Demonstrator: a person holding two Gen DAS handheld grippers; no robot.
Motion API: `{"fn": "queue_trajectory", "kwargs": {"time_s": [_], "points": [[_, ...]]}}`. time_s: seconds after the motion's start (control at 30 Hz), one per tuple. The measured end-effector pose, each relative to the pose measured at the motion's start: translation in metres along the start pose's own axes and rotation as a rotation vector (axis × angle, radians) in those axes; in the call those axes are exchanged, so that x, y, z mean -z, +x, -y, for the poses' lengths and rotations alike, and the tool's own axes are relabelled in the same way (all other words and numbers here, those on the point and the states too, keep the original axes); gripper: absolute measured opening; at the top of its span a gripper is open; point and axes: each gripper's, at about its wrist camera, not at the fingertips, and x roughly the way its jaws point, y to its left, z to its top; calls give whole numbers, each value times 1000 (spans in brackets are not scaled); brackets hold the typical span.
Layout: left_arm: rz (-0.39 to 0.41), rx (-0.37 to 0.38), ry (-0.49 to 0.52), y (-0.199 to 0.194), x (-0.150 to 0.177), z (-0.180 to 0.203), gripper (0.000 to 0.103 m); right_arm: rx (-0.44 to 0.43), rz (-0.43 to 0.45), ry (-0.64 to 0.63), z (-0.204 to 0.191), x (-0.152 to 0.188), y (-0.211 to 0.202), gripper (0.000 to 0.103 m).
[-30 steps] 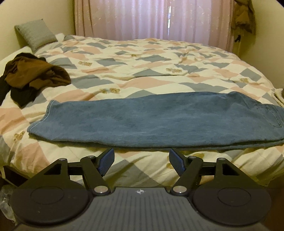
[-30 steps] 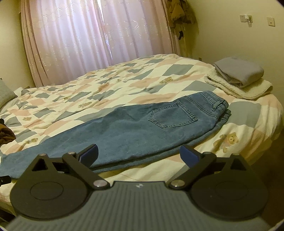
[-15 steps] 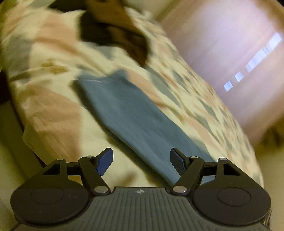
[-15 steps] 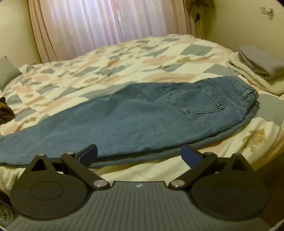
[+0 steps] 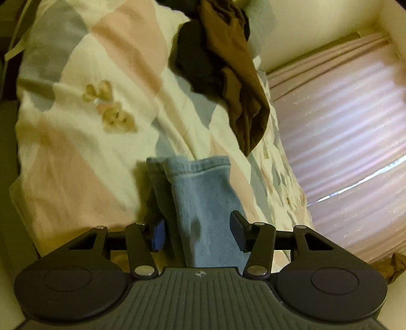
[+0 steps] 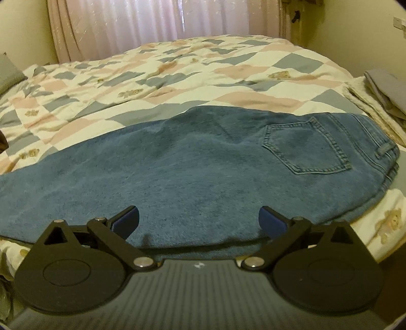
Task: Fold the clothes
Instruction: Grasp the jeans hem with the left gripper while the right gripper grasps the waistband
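A pair of blue jeans (image 6: 192,175) lies folded lengthwise along the near edge of the bed, waist and back pocket at the right. In the left wrist view the camera is rolled sideways and the jeans' leg hem end (image 5: 203,193) runs between the fingers of my left gripper (image 5: 196,234), which is open around it. My right gripper (image 6: 199,219) is open, low over the jeans' near edge at mid-thigh, not holding anything.
The patchwork quilt (image 6: 177,76) covers the bed. A brown and black heap of clothes (image 5: 228,71) lies beyond the hem end. Folded grey and cream items (image 6: 380,96) sit at the right. Pink curtains (image 6: 152,22) hang behind.
My left gripper has swung round to the hem end of the jeans, rolled sideways and closed in around the leg. My right gripper has moved forward and down onto the jeans.
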Motion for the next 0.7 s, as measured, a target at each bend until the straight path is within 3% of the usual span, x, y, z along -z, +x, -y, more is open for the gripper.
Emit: {"fn": "queue_trajectory", "kwargs": {"time_s": [0.13,0.2,0.27,0.4,0.53,0.7], "points": [[-12,-70,126,11,13,7,47,2,-13,12,1,-3,12,100],[8,-100,161,12,16,12,36,1,-13,25,3,-5,15,100],[29,-123,220,11,17,21,15,-2,-8,32,7,-5,15,100],[105,-149,467,2,29,72,7,5,0,51,21,-2,15,100],[159,-32,750,-17,70,157,7,17,28,119,52,4,8,100],[120,250,1099,-39,194,267,6,3,113,250,109,10,-14,99]]}}
